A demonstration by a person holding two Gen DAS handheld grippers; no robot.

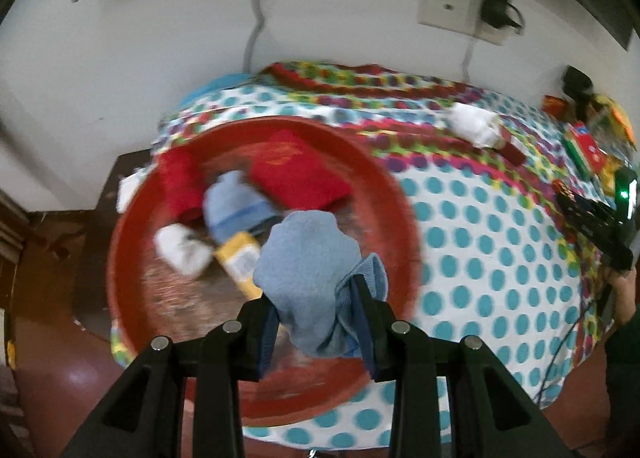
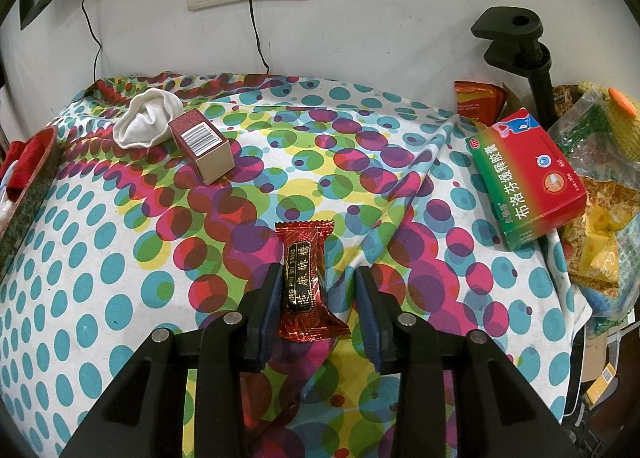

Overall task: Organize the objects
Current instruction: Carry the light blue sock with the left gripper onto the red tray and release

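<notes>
The left hand-held gripper [image 1: 316, 322] is clamped on a blue cloth [image 1: 308, 270], which hangs bunched between its pads above the red tray [image 1: 404, 194] at the left end of the surface [image 2: 100, 278]. The tray already holds two red bundles, a blue cap, a white wad and a yellow box (all blurred, so details are uncertain). The step in hand looks like dropping the cloth into the tray; the next move calls for lowering it over a bare patch of the tray floor and letting go. The right hand-held gripper [image 2: 316, 306] rests on the dotted cover with a red candy [image 2: 306, 282] lying between its jaws, which stand apart from the wrapper on the right side, so it is not gripped yet. Closing squarely on it comes next. A white sock [image 2: 146, 124], small box [image 2: 202, 150] and medicine box [image 2: 524, 182] still wait.
</notes>
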